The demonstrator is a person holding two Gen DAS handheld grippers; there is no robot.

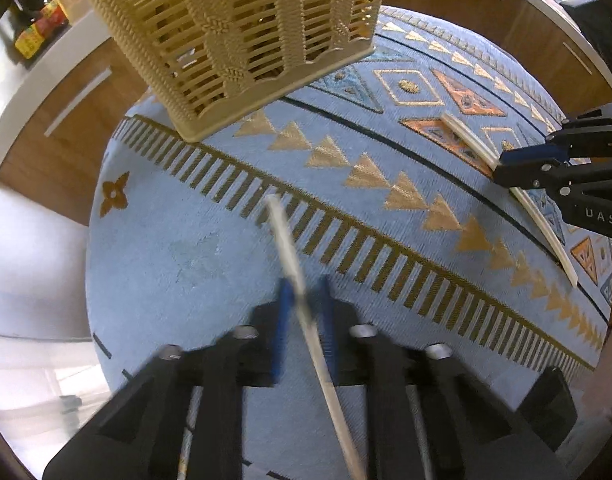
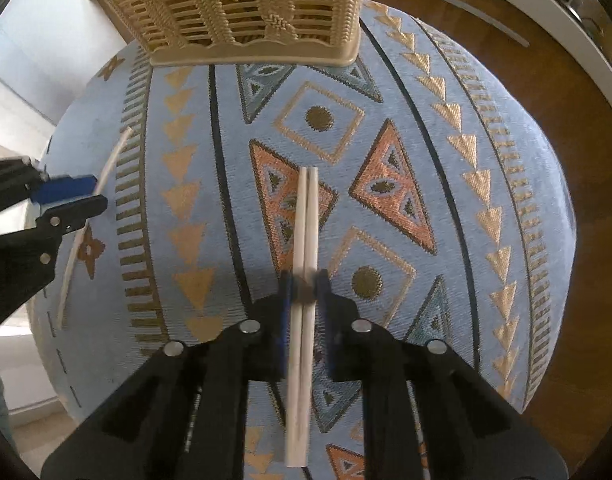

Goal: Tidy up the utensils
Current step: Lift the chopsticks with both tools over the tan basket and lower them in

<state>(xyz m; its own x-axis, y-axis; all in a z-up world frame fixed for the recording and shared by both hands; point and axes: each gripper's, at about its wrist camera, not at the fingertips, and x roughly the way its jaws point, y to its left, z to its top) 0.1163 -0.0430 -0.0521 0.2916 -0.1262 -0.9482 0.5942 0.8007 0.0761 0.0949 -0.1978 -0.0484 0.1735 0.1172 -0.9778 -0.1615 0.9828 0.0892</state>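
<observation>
Our left claw (image 1: 304, 300) pinches one white chopstick (image 1: 290, 248), tip pointing twd the beige basket (image 1: 234, 32) at the far end of the bench w/ blue patterned cloth (image 1: 178, 248). Our right claw (image 2: 304, 284) is clamped on a chopstick pair (image 2: 307, 216), held side by side just above the cloth, basket straight ahead.

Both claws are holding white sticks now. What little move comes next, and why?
Probably carry them forward and up to the basket. The left claw is shut on one chopstick, the right claw on a pair of chopsticks, and the basket stands just ahead on the blue cloth.
</observation>
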